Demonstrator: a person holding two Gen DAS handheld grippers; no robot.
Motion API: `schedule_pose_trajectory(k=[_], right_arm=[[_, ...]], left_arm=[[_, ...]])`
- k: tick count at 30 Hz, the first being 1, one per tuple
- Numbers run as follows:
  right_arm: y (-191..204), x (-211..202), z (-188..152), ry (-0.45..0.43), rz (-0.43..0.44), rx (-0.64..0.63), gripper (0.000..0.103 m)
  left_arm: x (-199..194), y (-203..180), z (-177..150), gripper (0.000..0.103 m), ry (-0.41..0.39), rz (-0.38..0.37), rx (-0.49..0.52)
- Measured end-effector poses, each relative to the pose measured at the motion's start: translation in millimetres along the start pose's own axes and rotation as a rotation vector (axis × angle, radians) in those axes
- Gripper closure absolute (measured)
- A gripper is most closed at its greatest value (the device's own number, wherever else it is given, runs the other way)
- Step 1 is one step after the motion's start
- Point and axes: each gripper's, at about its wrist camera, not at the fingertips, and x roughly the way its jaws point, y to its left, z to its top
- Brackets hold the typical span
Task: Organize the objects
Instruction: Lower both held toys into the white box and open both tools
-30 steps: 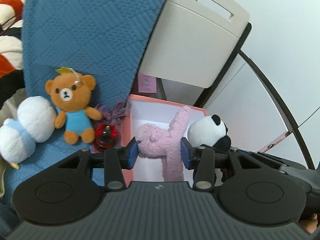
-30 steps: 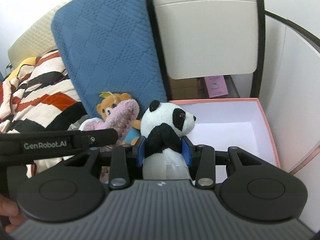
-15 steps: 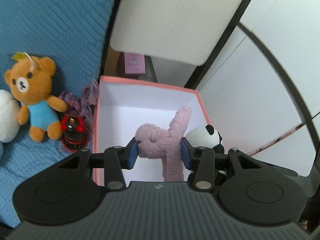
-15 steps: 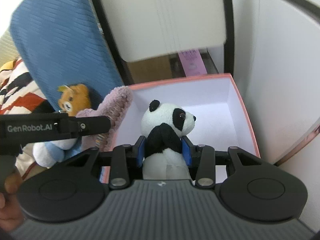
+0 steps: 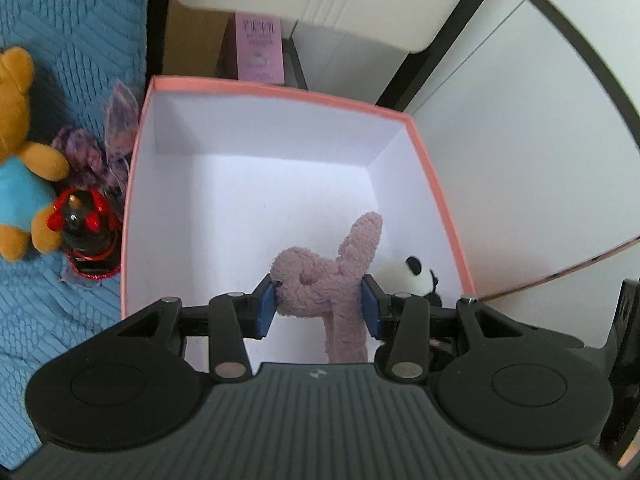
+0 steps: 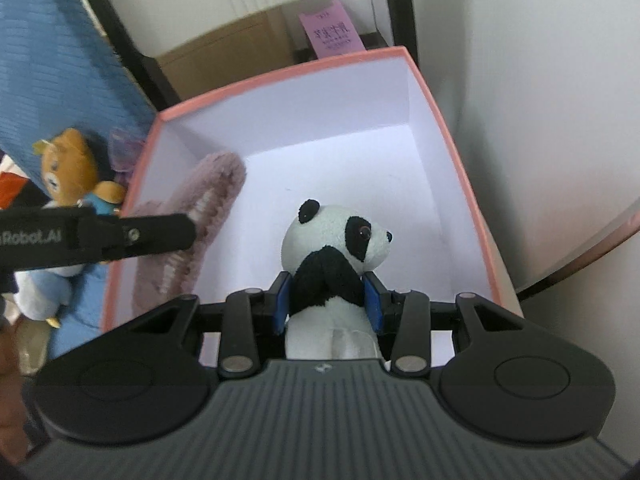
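A pink plush rabbit (image 5: 320, 284) sits squeezed between the blue pads of my left gripper (image 5: 318, 306), which is shut on it. It hangs over the open pink box (image 5: 280, 90), whose inside is white. My right gripper (image 6: 328, 298) is shut on a black-and-white plush panda (image 6: 336, 248), also above the box's inside. In the right wrist view the rabbit (image 6: 200, 208) shows over the box's (image 6: 468, 184) left wall, with the left gripper's black arm across it. In the left wrist view the panda (image 5: 404, 276) peeks out just right of the rabbit.
On the blue quilted cover (image 5: 60, 40) left of the box lie a brown teddy bear in a blue shirt (image 5: 20, 152), a red-and-black toy (image 5: 86, 236) and a purple frilly item (image 5: 100, 148). A lilac carton (image 5: 260, 48) stands behind the box. White walls (image 5: 540, 140) close in on the right.
Both grippers have come down and forward over the box with their toys still held. The box now fills both views, and the teddy bear has slid to the left edge.
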Motion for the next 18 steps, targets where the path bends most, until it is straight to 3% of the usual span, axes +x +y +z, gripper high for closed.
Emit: schedule_pose_trajectory(k=[4,8,12,18], right_arm=[[-11.3,10.0,-2.9,0.020,-0.013,0.027,0.061],[-16.7,9.4,-4.4,0.035,-0.015,0.040,0.058],[-13.3,0.8,-2.6,0.016,-0.037,0.019,0.035],[-2.2,-22.5,2.2,-0.025,-0.016,0.025,0.035]], left_arm=[[10.4,3.4,-3.2,0.053,0.018,0.002,-0.009],[12.3,-1.1,-3.2,0.045,0.041,0.022,0.018],[-5.8,-3.7,-4.1,0.043,0.005,0.017,0.024],[-40.8,-8.7,-6.6,0.043,-0.055,0.007,0.036]])
